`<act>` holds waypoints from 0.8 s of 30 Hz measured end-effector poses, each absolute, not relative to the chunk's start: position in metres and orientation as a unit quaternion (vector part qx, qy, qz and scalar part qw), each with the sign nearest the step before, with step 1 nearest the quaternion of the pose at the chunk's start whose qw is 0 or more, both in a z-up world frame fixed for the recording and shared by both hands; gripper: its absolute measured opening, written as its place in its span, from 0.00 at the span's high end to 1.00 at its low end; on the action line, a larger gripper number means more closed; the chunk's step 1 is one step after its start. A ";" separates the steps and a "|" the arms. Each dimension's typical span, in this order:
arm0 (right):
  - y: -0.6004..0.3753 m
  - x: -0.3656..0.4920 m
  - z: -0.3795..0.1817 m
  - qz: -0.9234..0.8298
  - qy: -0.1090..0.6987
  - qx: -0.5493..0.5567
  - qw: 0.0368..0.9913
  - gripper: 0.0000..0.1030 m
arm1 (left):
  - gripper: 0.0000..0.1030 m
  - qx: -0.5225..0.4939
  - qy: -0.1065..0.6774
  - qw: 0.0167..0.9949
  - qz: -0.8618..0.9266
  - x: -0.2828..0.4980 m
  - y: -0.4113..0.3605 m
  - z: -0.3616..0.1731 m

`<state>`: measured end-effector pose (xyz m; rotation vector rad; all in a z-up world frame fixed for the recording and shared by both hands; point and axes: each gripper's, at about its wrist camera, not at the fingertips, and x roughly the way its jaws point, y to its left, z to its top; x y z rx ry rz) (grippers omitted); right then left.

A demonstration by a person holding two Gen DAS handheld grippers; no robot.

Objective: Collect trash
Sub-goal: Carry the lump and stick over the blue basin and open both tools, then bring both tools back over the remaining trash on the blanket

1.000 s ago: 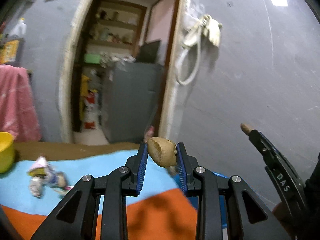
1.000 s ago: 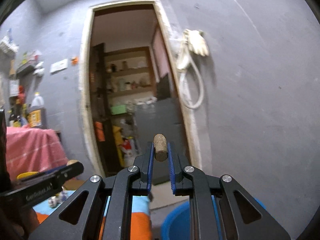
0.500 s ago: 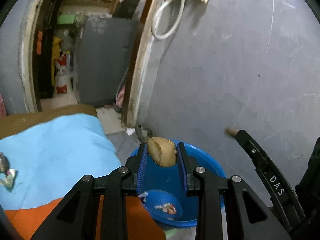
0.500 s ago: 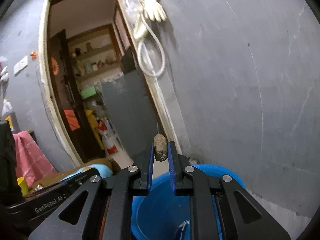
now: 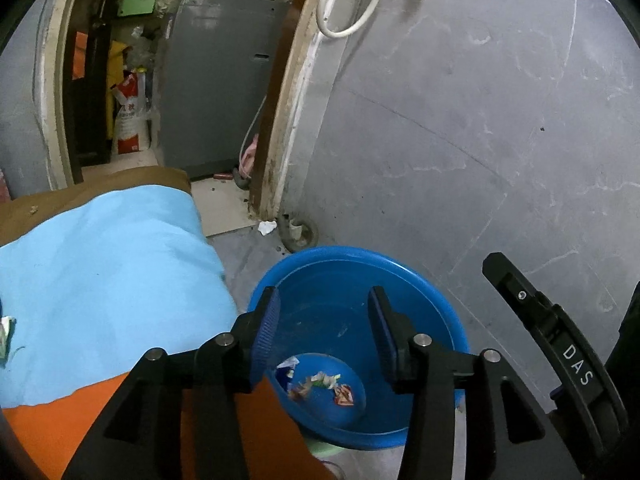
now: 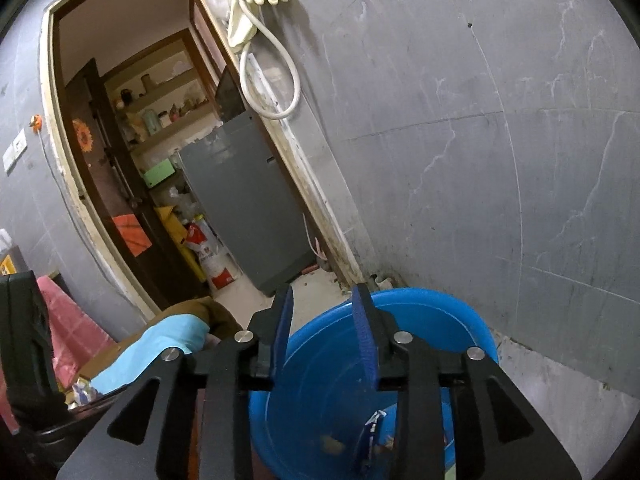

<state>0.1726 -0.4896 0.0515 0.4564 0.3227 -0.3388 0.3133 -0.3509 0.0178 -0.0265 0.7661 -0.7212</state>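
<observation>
A blue plastic basin [image 5: 348,272] stands on the floor by the grey wall and holds several crumpled wrappers [image 5: 320,384]. My left gripper [image 5: 322,332] is open and empty above the basin. My right gripper [image 6: 324,336] is open and empty above the same basin [image 6: 436,320]. A small brown piece [image 6: 332,444] and a blue wrapper [image 6: 370,436] lie inside it. The right gripper's side shows at the right of the left wrist view [image 5: 552,340]. A crumpled wrapper [image 5: 6,336] lies at the left edge on the blue cloth.
A table with a light blue and orange cloth [image 5: 100,264] lies to the left of the basin. Behind is a doorway with a grey appliance [image 5: 216,96] and sacks. A white hose [image 6: 272,80] and glove hang on the grey wall.
Both grippers have opened and dropped their brown pieces. Both have tilted down over the blue basin.
</observation>
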 end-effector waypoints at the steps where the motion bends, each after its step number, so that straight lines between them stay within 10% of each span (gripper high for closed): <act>1: -0.489 0.174 0.052 -0.166 0.159 0.224 0.947 0.71 | 0.61 -0.014 0.364 0.866 -0.342 0.313 -0.349 0.019; 24: -0.423 0.180 0.081 -0.097 0.070 0.138 0.983 0.15 | 0.21 -0.050 0.247 0.944 -0.211 0.282 -0.207 0.073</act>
